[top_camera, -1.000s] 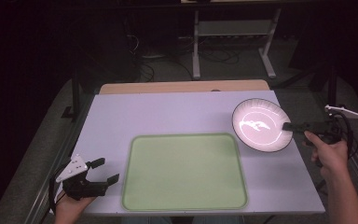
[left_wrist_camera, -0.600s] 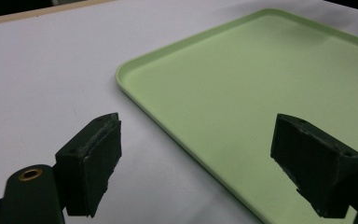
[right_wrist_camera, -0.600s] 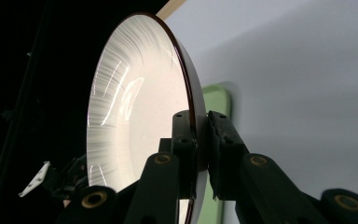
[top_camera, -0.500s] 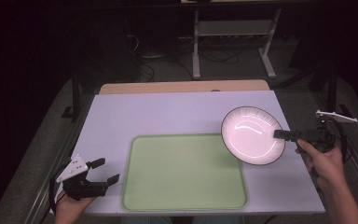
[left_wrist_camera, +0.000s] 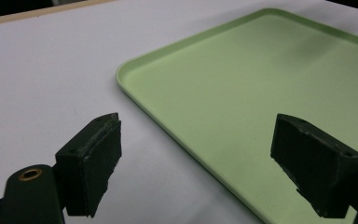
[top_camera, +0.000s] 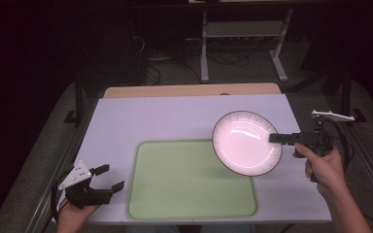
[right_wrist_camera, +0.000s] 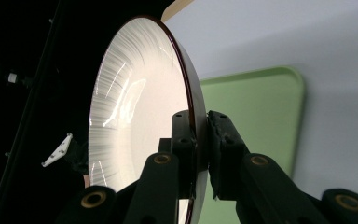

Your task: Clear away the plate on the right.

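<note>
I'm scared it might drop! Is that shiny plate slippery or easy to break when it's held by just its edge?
Probably slippery: the plate gleams like glazed ceramic, and the right gripper pinches only its rim. It looks stiff, likely breakable. Tilted above the green tray, it could swing or slip.

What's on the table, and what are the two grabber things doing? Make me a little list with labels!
table: pale tabletop
tray: green tray, flat on the table, nothing on it
plate: white plate with a dark rim, lifted and tilted, partly over the tray's far right corner
right gripper: right gripper clamped on the plate's rim, one jaw on each face
left gripper: left gripper open, holding nothing, near the tray's left edge
</note>
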A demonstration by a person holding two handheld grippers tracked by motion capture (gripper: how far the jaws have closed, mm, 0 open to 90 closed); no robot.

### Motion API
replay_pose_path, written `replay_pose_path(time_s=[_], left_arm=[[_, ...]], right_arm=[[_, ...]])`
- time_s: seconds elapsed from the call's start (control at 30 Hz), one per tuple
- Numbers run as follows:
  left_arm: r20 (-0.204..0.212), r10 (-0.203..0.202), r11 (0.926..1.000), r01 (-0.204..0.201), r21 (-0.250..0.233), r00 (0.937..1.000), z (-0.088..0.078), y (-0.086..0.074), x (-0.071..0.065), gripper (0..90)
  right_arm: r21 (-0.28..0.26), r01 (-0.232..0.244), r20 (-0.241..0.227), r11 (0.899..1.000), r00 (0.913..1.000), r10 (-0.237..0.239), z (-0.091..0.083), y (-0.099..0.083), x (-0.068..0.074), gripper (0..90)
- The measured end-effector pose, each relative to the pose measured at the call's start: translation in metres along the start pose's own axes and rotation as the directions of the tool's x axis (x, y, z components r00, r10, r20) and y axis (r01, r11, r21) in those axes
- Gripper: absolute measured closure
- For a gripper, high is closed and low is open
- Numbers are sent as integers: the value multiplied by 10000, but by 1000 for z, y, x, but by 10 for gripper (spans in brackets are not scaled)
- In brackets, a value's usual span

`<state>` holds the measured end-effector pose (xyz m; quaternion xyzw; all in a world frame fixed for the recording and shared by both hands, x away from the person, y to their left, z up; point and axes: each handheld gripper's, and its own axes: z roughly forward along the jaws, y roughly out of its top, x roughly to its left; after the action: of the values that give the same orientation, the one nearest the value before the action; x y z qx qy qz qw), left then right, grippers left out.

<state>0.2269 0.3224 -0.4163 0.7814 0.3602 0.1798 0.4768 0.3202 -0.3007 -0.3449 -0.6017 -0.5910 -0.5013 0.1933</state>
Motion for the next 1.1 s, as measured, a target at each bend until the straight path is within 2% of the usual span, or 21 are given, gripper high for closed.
replay_pose_path(time_s=[0.27, 0.47, 0.83, 1.1], left_arm=[[13, 16, 10000, -16, -22, 10000, -1, 0, 0, 160], [12, 15, 10000, -15, -31, 10000, -1, 0, 0, 160], [-22, 10, 10000, -10, -61, 10000, -1, 0, 1, 160], [-5, -42, 10000, 42, -68, 10000, -1, 0, 1, 160]], right_arm=[[460, 451, -174, 9979, 9989, -444, 27, 2, 26, 812], [641, 529, -283, 9965, 9983, -512, 47, 4, 35, 811], [944, 599, -336, 9937, 9978, -570, 79, 3, 40, 811], [1121, 544, -389, 9922, 9980, -503, 100, 0, 36, 811]])
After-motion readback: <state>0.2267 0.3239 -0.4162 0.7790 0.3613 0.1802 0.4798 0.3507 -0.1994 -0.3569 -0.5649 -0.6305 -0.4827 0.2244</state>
